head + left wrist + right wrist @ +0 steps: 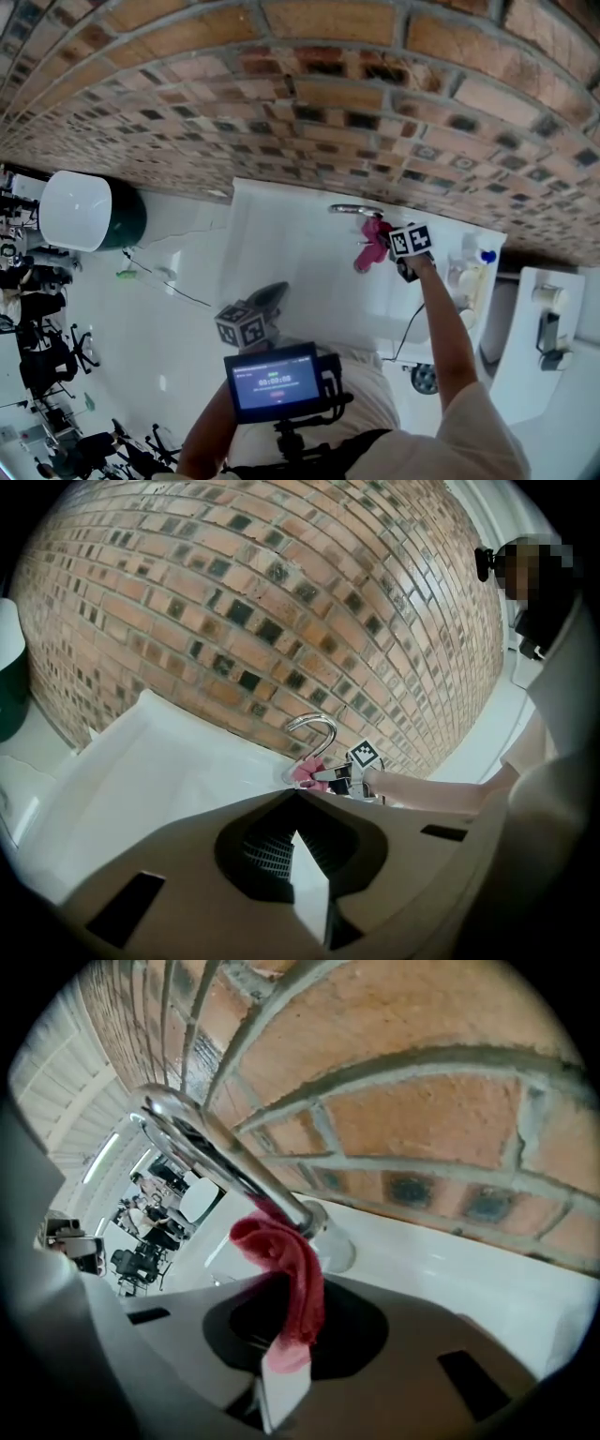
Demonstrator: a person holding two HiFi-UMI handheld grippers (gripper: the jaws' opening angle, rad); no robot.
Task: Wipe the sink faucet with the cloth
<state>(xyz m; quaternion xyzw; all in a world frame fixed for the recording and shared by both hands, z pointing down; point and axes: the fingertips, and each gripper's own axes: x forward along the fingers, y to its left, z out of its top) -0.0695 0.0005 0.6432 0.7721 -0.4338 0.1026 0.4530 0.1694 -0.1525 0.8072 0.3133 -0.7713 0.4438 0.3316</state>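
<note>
A curved chrome faucet (354,209) rises at the back rim of the white sink (281,234), against the brick wall. My right gripper (384,244) is shut on a pink-red cloth (372,241) just right of the spout. In the right gripper view the cloth (284,1269) presses against the faucet (220,1159) low on its neck, near the base, held by the gripper (281,1358). My left gripper (270,296) hovers over the sink's front part, apart from the faucet, shut with nothing in it. The left gripper view shows the left gripper (298,841) with the faucet (317,731) and cloth (304,772) far ahead.
A brick wall (309,84) backs the sink. A dark green bin with a white lid (89,211) stands on the floor at the left. Bottles (472,267) sit on the sink's right ledge. A small screen (274,380) hangs at my chest.
</note>
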